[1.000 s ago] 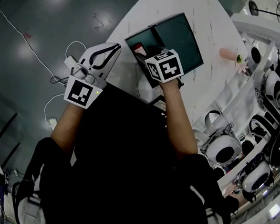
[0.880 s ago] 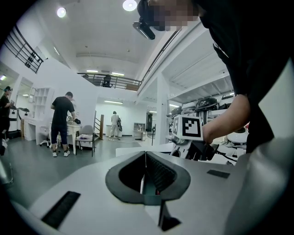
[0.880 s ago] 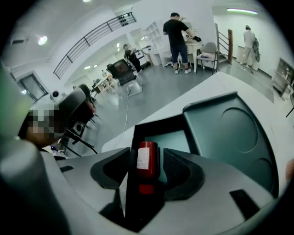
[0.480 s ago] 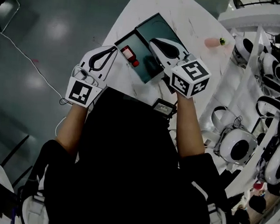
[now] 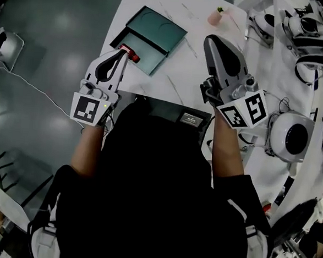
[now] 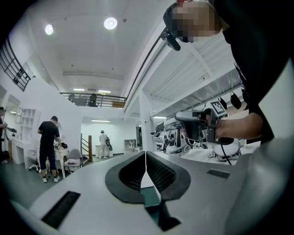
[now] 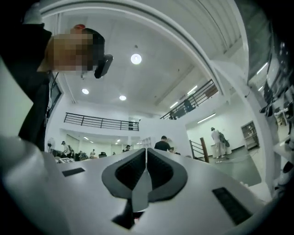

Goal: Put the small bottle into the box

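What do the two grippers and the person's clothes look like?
The left gripper and the right gripper have white teardrop-shaped shells, with black ribbed pads lining the jaws. Each carries a white cube printed with black square markers. The person wears a black top.

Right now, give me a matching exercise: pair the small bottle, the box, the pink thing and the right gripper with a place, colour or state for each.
Things:
1. small bottle
2. box
3. pink thing
4. right gripper

Descriptions:
a. teal
b. shut, holding nothing
c. near the far edge of the table
d. lying in the box

Pairs: 1-d, 2-a, 3-c, 4-b.
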Demonstrator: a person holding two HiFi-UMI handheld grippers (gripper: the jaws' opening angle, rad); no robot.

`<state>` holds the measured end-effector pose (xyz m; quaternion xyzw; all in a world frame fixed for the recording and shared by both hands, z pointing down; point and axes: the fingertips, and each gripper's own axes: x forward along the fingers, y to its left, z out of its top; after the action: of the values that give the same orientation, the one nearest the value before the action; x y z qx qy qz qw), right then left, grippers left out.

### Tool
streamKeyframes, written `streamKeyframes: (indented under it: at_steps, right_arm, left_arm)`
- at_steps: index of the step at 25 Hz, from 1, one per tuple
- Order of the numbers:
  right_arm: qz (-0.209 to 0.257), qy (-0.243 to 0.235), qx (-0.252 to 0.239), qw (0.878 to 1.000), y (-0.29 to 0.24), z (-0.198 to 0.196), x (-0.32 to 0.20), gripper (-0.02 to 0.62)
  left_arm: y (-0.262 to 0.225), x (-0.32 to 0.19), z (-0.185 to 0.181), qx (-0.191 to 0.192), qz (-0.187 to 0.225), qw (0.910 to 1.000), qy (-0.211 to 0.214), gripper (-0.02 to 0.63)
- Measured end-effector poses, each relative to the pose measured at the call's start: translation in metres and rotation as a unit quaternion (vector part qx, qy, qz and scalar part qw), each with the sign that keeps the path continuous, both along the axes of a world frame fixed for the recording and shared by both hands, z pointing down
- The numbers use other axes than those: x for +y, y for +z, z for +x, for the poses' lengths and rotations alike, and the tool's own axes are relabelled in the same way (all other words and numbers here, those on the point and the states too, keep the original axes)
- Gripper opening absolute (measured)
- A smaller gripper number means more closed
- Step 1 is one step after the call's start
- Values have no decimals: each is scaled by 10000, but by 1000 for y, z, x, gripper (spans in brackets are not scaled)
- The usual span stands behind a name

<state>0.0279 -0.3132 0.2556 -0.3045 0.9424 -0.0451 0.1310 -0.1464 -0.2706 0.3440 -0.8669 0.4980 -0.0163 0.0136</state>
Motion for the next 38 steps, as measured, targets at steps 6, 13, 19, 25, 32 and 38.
streamKeyframes:
  at_steps: [6, 13, 19, 25, 32, 38]
  right_arm:
    - [490, 1186, 226, 9915, 11, 96, 61, 35]
    - [311, 2232, 791, 9711, 60, 158, 105, 35]
    - [-173, 2429, 801, 9666, 98, 167, 138, 35]
    - [-394, 2312, 920, 9677, 120, 145, 185, 35]
    - [-434, 2144, 1043, 9702, 120, 96, 262, 35]
    - [-353, 2081, 1170, 9704, 114, 57, 342, 35]
  left_arm:
    - [-21, 51, 44, 104, 186, 9997, -74, 20]
    - [-18, 104, 72, 78, 181, 9998, -76, 20]
    - [-17, 130, 76, 29, 150, 9999, -80, 21]
    - [4, 172, 69, 190, 99, 9997, -72, 20]
    - [1, 256, 39, 481, 60, 9988, 14, 20]
    - [8, 346, 6, 606, 44, 9981, 127, 20]
